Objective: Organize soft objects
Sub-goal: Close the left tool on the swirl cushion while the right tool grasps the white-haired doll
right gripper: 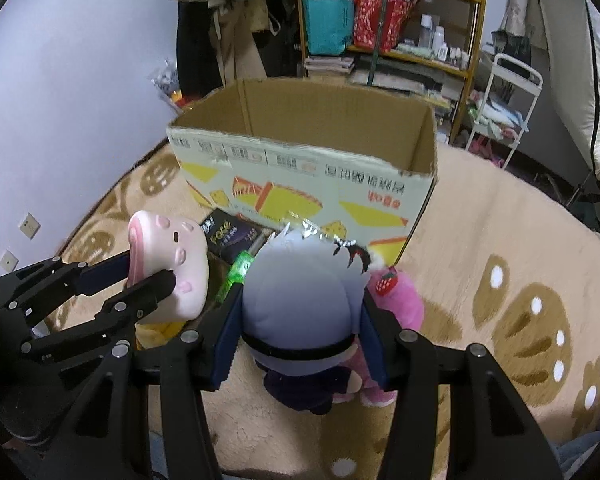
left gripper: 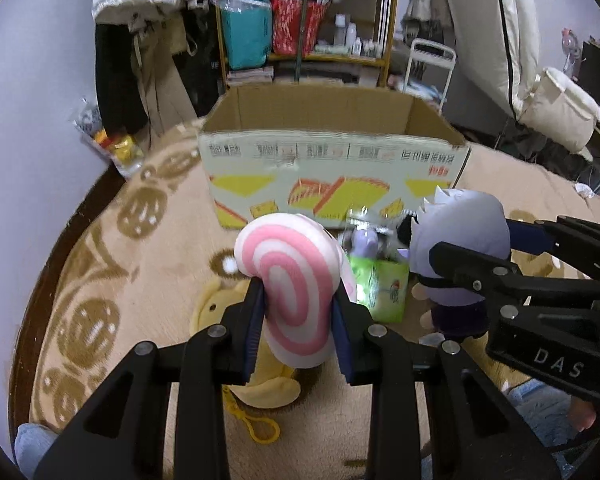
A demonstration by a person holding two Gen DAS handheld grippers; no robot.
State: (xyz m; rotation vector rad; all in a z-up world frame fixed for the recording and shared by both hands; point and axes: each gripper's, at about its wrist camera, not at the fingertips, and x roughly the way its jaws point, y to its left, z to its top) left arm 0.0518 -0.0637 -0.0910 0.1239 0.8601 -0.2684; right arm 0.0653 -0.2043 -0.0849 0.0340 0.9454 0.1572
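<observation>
You kneel on a tan rug (right gripper: 480,240) with brown patterns, facing a lilac wall (right gripper: 80,100) and a cluttered shelf (left gripper: 304,20). Your left gripper (left gripper: 298,312) is clamped on a pink-and-white swirl plush (left gripper: 288,280), held between its fingers above a yellow plush (left gripper: 268,388). Your right gripper (right gripper: 300,332) squeezes the head of a grey-haired doll (right gripper: 300,304), lifted over a pink plush (right gripper: 396,304). Just beyond both stands an open cardboard box (right gripper: 300,168); its visible inside looks bare.

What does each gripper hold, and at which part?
Left gripper: pink swirl plush, by its lower sides. Right gripper: grey-haired doll, by its head.
</observation>
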